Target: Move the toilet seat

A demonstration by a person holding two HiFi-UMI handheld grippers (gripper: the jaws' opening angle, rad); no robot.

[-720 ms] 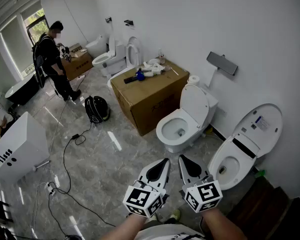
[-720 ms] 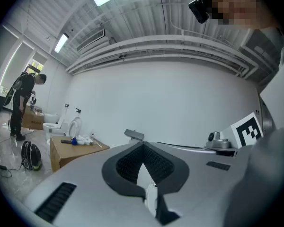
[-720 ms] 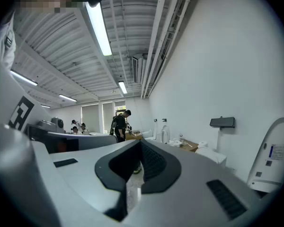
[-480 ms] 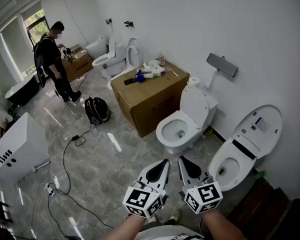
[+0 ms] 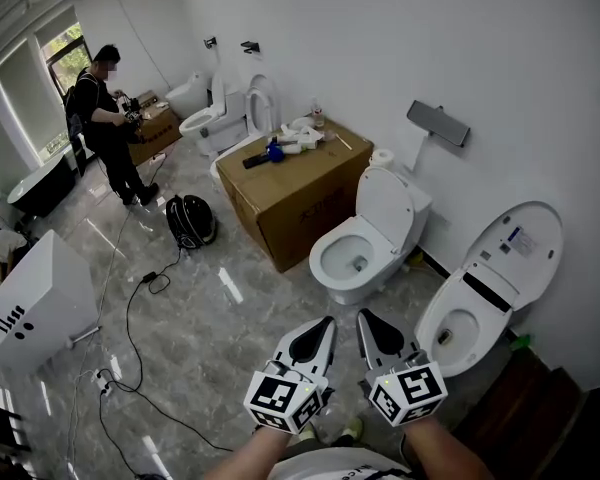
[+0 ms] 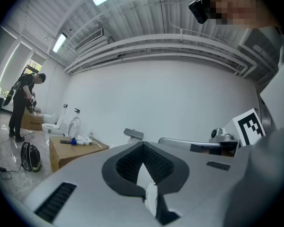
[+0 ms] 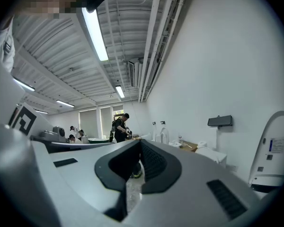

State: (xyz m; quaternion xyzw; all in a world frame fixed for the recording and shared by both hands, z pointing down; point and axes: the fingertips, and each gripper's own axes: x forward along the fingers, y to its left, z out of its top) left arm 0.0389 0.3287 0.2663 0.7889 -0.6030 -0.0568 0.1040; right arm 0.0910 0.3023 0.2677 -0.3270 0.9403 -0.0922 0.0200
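Honestly, my left gripper (image 5: 326, 323) and right gripper (image 5: 365, 316) are both pressed together, empty; the upright toilet seat (image 5: 385, 206) beside the cardboard box (image 5: 300, 193) could slam if I nudge carelessly.

Faint print on cardboard box (image 5: 302, 214), seemingly illegible

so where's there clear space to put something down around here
The marble floor between the cardboard box, the middle toilet and the cables is bare. The box top's near half is free too; its far end is crowded with a blue object and white parts. The gap between that toilet and the right-hand toilet is tight.
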